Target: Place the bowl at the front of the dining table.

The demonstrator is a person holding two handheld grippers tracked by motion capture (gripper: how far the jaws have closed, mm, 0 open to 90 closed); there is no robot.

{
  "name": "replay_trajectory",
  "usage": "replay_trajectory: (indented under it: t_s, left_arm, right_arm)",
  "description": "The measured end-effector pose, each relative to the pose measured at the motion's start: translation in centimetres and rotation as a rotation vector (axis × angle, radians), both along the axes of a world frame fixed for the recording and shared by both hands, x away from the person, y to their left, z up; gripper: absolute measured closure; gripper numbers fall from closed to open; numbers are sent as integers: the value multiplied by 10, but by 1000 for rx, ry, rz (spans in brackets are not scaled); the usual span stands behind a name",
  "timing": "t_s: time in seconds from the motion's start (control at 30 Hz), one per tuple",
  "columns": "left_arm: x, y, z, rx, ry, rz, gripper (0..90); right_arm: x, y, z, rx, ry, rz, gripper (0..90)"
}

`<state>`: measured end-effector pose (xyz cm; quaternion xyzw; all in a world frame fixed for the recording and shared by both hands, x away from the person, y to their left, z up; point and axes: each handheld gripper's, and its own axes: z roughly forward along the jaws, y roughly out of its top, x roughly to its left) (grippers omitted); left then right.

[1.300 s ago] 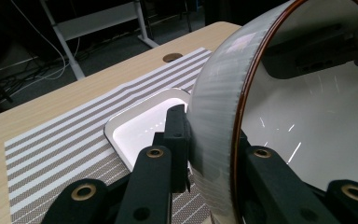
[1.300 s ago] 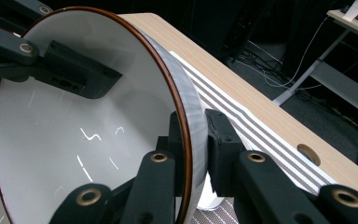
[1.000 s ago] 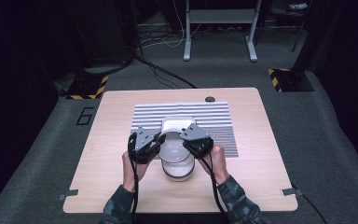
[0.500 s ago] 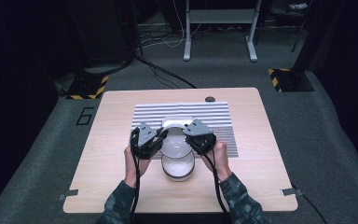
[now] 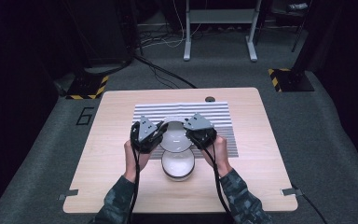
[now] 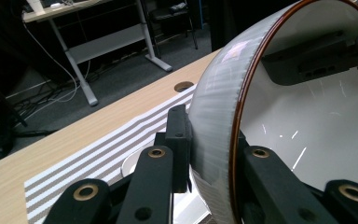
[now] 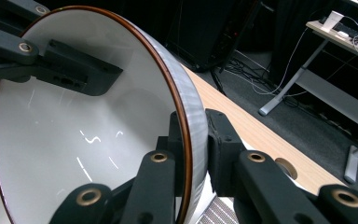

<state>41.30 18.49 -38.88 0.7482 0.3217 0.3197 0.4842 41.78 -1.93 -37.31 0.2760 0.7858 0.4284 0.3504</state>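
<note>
Both grippers, left [image 5: 161, 134] and right [image 5: 190, 132]: black bodies, grey three-cornered top plates, black trailing cables. Jaw links carry brass-coloured rivets. Sleeves look camouflage-patterned.

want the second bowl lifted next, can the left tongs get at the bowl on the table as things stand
Probably not yet. The left tongs and right tongs are both clamped on the rim of the raised bowl, which hangs tilted partly over the bowl on the table; nothing else blocks it.

dim room, grey carpet floor [image 5: 335, 140], metal-legged desk [image 5: 219, 18] beyond the wooden table [image 5: 261, 158].
</note>
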Motion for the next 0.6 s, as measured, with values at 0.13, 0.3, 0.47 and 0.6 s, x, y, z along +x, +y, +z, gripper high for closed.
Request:
replay_trajectory:
  t_s: [0.13,0.3,0.47,0.6]
  left_arm:
    - [3,0,1,-1,-4,2,799]
    - [8,0,2,3,-10,3,800]
    - [14,0,-1,5,-10,8,803]
    - [19,1,-1,8,-12,8,803]
  right_arm:
    - [4,1,2,5,2,-3,816]
    - [9,1,2,12,4,-5,817]
    - [14,2,0,8,6,-10,818]
    - [19,2,-1,16,8,-11,818]
